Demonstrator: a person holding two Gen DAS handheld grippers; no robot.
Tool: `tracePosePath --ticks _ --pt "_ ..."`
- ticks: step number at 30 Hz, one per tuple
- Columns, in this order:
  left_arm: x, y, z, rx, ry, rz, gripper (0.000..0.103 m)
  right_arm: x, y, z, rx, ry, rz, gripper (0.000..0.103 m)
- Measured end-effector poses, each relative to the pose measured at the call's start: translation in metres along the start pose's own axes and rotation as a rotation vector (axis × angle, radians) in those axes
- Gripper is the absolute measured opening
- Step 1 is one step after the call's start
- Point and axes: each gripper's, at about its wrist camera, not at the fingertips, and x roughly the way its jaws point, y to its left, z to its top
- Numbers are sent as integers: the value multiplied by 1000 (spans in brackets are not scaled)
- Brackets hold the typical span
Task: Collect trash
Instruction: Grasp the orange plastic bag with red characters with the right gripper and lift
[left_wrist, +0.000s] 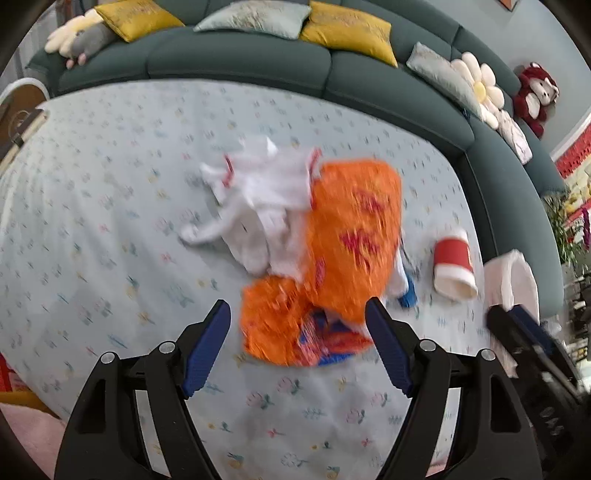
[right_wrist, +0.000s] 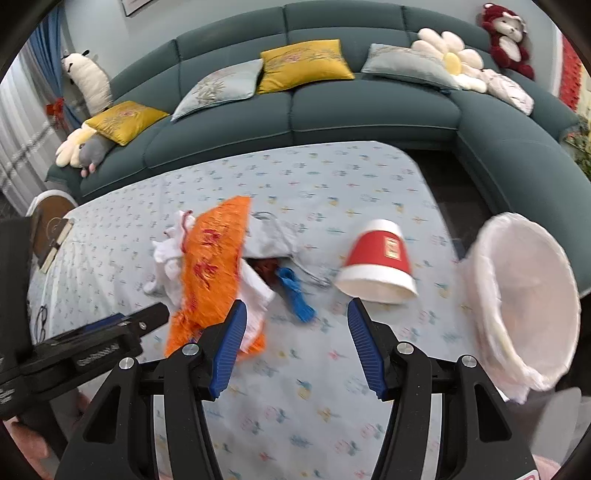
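One flowered tablecloth (right_wrist: 295, 387) fronts a teal sofa (right_wrist: 369, 107) bearing cushions (right_wrist: 303, 64).

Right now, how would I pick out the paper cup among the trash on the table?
Find the table with the pale floral cloth in front of the dark teal sofa. Between the orange plastic bag and the white-lined bin lies the paper cup, tipped on its side. It alone is rigid: red-banded with white rims, its open mouth facing the camera.
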Motion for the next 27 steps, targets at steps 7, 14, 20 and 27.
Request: tracePosePath --ticks 7,14,20,27 --pt "-4 23 30 -47 -61 34 71 39 33 4 -40 48 70 56" --pt "18 42 46 -95 -36 20 71 83 57 3 -45 106 111 56" --pt "29 41 45 -89 -26 14 71 102 58 0 -40 145 144 29" --pt "31 34 40 -71 -20 11 71 76 45 4 -38 81 151 12"
